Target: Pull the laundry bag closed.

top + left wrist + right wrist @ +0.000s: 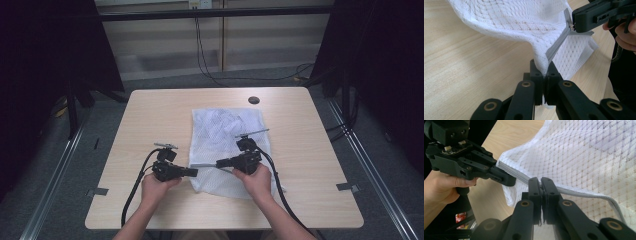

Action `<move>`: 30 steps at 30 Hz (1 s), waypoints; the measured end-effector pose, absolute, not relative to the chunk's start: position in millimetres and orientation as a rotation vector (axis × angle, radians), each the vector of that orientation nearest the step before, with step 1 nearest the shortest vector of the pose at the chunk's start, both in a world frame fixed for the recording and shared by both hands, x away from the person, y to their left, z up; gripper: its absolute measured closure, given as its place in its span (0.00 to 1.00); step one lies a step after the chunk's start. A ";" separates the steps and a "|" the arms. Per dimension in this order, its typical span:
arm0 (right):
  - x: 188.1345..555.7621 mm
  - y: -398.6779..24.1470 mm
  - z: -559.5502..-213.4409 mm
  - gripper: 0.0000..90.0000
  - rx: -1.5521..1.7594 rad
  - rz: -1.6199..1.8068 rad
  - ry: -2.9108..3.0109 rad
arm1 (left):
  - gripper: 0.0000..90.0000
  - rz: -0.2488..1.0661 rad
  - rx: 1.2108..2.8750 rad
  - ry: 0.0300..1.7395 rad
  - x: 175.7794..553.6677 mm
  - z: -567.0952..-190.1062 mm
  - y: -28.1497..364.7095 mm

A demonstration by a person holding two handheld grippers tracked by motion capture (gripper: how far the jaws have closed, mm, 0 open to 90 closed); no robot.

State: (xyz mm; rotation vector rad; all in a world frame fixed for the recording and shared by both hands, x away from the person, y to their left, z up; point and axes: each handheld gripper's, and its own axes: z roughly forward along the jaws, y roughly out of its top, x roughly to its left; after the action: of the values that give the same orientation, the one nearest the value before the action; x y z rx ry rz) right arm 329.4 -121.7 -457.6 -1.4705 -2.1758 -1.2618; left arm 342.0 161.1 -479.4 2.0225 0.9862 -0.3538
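A white mesh bag with a grey zipper lies on the pale wooden table, its near-left edge lifted off the surface. My left gripper is shut on the bag's corner at the zipper's end; in the left gripper view the jaws pinch fabric and zipper tape. My right gripper is shut on the zipper a short way along, seen up close in the right gripper view. The two gripper tips point toward each other, a small gap apart, with the zipper stretched between them.
A dark round grommet sits near the table's far edge. Black curtains hang left and right, and cables run over the grey floor behind. Bare tabletop lies to the left of the bag and along the near edge.
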 end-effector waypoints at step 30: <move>327.0 -138.3 -459.6 0.96 -1.470 -1.269 -2.182 | 0.98 -0.332 2.038 1.002 341.8 -476.0 161.7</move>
State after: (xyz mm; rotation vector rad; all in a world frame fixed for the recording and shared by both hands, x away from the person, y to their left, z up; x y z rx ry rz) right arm 327.0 -138.3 -459.6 -1.4703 -2.1818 -1.2687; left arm 341.8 161.7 -476.0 2.0383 1.0024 -0.3317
